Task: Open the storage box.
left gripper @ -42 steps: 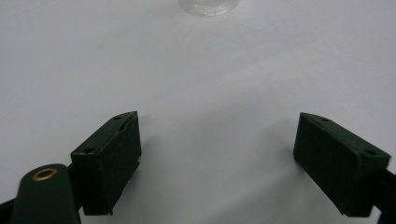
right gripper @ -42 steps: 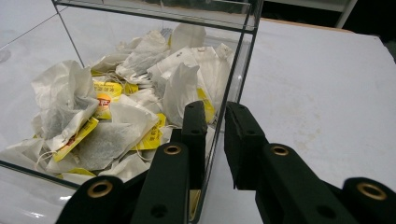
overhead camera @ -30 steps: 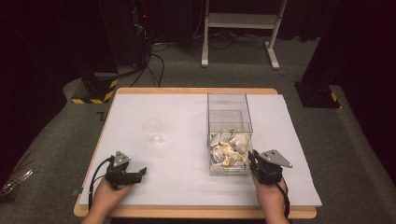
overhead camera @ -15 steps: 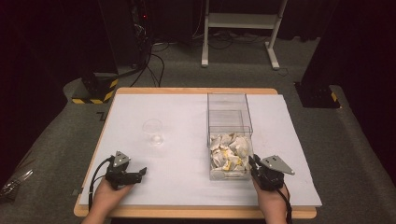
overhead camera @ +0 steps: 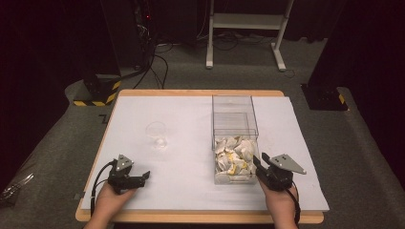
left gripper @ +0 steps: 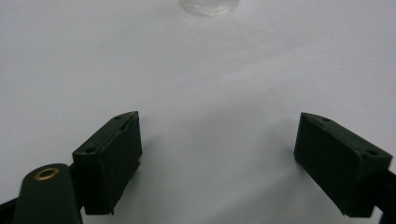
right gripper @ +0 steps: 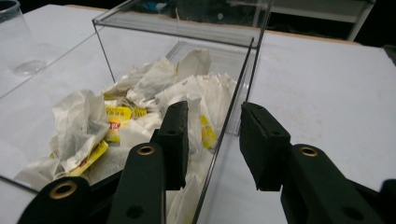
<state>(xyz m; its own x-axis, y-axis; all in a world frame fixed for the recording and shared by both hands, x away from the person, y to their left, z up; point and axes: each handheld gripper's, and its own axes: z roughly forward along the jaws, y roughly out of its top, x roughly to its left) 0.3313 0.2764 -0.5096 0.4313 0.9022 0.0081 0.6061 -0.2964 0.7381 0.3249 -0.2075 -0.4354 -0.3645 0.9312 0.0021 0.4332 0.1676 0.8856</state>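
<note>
The right gripper [right gripper: 210, 142] has its jaws a moderate gap apart, straddling the right-hand wall of the clear plastic box [right gripper: 254, 56]: one jaw sits inside among the tea bags [right gripper: 140, 100], the other outside over the bare white table top [right gripper: 327, 88]. Whether the pads already press on the wall cannot be told. From the high view this gripper [overhead camera: 260, 167] sits at the box's [overhead camera: 232, 102] near right corner.

In judgement, the thin wall is the weak point. If the jaws close on it and the hand pulls or lifts, the light box could tip or slide and spill its contents across the table top [overhead camera: 181, 109]. The inner jaw could also trap a paper sachet against the wall and tear it or drag it out.

The left gripper [left gripper: 217, 156] rests low over the bare surface with jaws spread wide and nothing between them; from above it [overhead camera: 138, 177] lies near the front left corner. The clear glass [left gripper: 205, 5] stands ahead of it, well apart. A careless sweep forward could knock the glass [overhead camera: 156, 135] over.

Counted: two grippers, one box, one glass. The tea bags [overhead camera: 234, 155] lie crumpled in one heap at the near end of the box, too tangled to count.
</note>
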